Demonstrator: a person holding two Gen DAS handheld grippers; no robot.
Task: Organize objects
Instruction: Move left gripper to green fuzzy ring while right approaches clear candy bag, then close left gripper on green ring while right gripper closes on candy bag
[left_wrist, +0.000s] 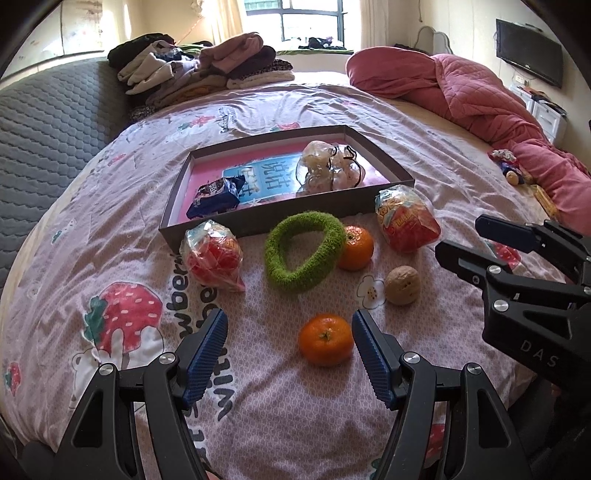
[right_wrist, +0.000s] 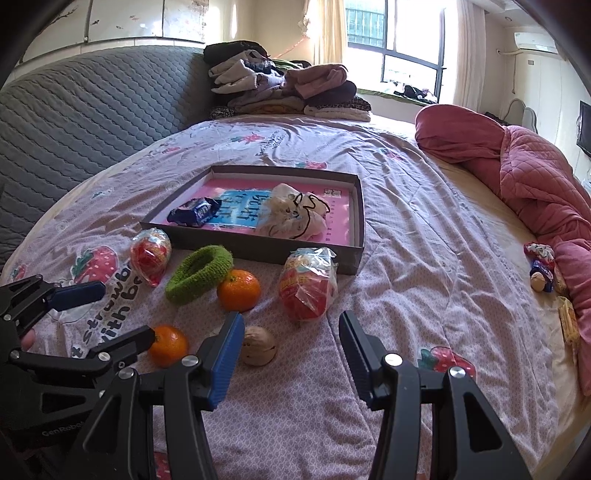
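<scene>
Snacks, oranges and a walnut (left_wrist: 402, 285) lay on the bed (left_wrist: 110, 206) before the box (left_wrist: 258, 218) while we held left gripper (left_wrist: 289, 325) and right gripper (right_wrist: 291, 325) open, empty.

We see a box (left_wrist: 284, 225) mid-frame on the bed (left_wrist: 110, 206), a snack packet (left_wrist: 218, 197) in its left part. Below it lie a ring (left_wrist: 303, 254), two oranges (left_wrist: 325, 339) and, lower right, a walnut (left_wrist: 402, 285).

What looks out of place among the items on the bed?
The green scrunchie leans tilted against the tray wall, propped on an orange. A small cluster of snacks lies apart by the pink quilt.
</scene>
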